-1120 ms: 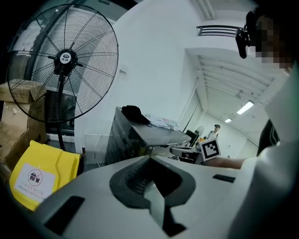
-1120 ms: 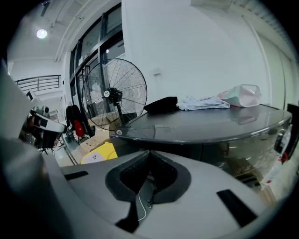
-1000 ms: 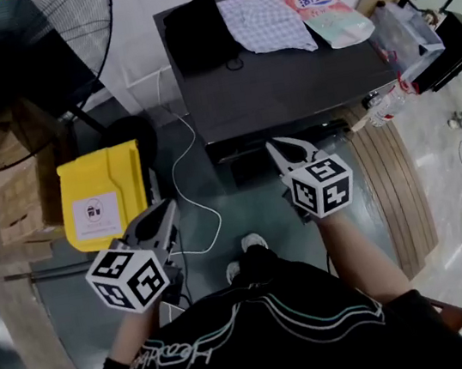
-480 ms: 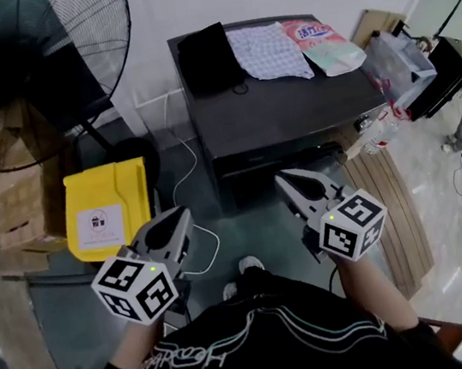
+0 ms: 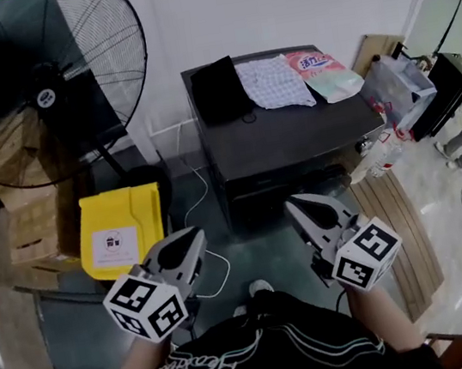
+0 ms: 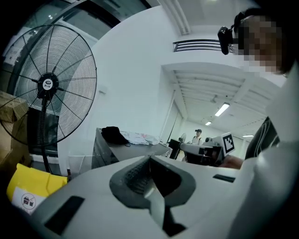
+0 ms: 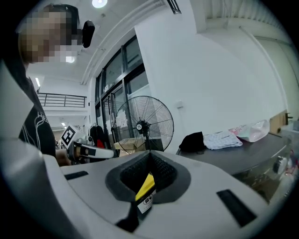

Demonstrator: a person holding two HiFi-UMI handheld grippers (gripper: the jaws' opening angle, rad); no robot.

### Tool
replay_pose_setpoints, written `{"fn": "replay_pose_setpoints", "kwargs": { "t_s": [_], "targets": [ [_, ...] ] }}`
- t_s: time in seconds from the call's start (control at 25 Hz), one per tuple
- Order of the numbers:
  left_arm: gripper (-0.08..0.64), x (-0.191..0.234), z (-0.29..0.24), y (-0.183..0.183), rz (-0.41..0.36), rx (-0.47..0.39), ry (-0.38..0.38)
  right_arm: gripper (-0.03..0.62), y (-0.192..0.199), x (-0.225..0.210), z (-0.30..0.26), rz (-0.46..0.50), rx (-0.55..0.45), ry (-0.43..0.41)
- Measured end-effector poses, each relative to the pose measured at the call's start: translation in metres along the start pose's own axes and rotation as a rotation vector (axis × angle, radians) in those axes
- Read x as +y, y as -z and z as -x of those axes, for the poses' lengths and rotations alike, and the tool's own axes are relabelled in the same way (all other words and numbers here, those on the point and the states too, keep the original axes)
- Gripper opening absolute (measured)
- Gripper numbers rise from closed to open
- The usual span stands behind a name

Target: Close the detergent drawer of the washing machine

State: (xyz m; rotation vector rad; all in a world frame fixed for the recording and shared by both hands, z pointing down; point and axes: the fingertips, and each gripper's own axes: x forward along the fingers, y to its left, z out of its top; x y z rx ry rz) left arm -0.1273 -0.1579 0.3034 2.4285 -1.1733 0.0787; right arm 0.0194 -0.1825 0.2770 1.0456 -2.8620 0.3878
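The person has stepped back from the washing machine [image 5: 293,139], with the left gripper [image 5: 194,237] and right gripper [image 5: 297,206] now lower and farther off, jaws pressed together on nothing. No detergent drawer juts from the foreshortened front panel [image 5: 275,188], so the closing looks done. A soft checked cloth [image 5: 274,83] and a glossy pink pouch [image 5: 322,72] lie on the matte, dark, boxy lid

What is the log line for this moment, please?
left gripper: shut, empty | right gripper: shut, empty | both: in air, short of washer | washer: untouched
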Motion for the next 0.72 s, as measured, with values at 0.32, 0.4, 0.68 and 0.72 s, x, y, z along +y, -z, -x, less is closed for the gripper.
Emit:
{"fn": "replay_pose_setpoints", "kwargs": {
  "t_s": [0.32, 0.4, 0.68, 0.72],
  "targets": [
    [0.023, 0.007, -0.012, 0.018, 0.02, 0.04, 0.026, 0.026, 0.037, -0.011, -0.011, -0.052, 0.05, 0.026],
    [0.023, 0.008, -0.014, 0.023, 0.018, 0.053, 0.035, 0.026, 0.044, -0.012, -0.012, -0.062, 0.061, 0.029],
    [0.023, 0.02, -0.019, 0.025, 0.009, 0.058, 0.046, 0.026, 0.051, -0.019, -0.022, -0.051, 0.073, 0.052],
    [0.023, 0.021, -0.019, 0.026, 0.008, 0.06, 0.047, 0.026, 0.053, -0.019, -0.024, -0.051, 0.074, 0.056]
  ]
}}
